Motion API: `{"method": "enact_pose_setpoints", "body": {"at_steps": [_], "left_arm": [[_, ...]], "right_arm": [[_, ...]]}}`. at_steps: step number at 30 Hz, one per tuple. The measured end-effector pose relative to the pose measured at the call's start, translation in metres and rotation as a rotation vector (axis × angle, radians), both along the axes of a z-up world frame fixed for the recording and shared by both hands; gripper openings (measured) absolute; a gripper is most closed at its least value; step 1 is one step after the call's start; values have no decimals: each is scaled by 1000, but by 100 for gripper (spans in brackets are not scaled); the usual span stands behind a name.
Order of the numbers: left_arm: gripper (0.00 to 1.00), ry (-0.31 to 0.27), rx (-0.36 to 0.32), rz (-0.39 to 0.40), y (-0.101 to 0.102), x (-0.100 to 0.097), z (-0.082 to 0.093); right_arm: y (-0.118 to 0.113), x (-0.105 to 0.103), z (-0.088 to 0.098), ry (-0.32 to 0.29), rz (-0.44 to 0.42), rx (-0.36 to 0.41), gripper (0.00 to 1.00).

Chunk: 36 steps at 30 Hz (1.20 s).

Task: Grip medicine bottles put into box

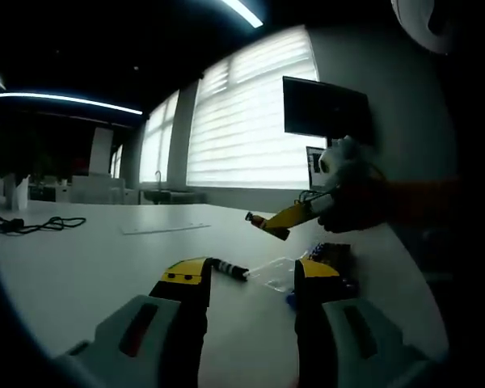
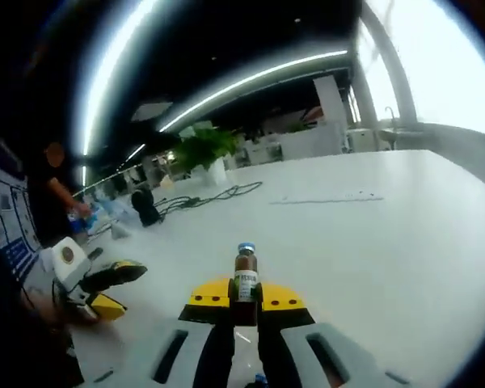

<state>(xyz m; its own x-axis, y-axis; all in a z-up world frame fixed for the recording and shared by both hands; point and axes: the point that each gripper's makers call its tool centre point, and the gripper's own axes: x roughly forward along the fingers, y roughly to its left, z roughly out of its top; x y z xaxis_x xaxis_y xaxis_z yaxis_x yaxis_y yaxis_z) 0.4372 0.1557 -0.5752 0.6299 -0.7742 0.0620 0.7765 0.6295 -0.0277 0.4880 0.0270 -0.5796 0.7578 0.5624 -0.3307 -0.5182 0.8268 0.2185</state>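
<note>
A black cable (image 1: 32,224) is lying at the left on the white table (image 1: 105,267); a monitor (image 1: 323,109) is hanging upper right.

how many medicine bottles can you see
2. One bottle is clamped upright in the right gripper. Another lies on the white table by the clear box; others may be hidden.

White table (image 2: 404,234) mostly open, cables (image 2: 206,196) far back, plant (image 2: 204,151) beyond, other gripper (image 2: 97,287) near left.
</note>
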Motion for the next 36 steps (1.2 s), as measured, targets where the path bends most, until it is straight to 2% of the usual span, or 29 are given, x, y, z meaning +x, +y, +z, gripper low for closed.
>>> {"method": "enact_pose_setpoints", "body": {"at_steps": [6, 9, 15, 24, 32, 36], "left_arm": [[34, -1, 1, 2, -1, 0, 1], [34, -2, 1, 6, 0, 0, 1], [34, -3, 4, 9, -1, 0, 1], [34, -6, 0, 10, 0, 0, 2], [34, -4, 0, 4, 0, 0, 1], [34, -4, -1, 2, 0, 0, 0]], "right_arm": [[5, -6, -3, -25, 69, -83, 6], [9, -11, -5, -19, 115, -98, 6], [22, -24, -8, -54, 250, -175, 6], [37, -43, -10, -64, 425, -262, 6], [41, -51, -22, -68, 525, -346, 6], [42, -48, -18, -95, 545, -371, 6]]}}
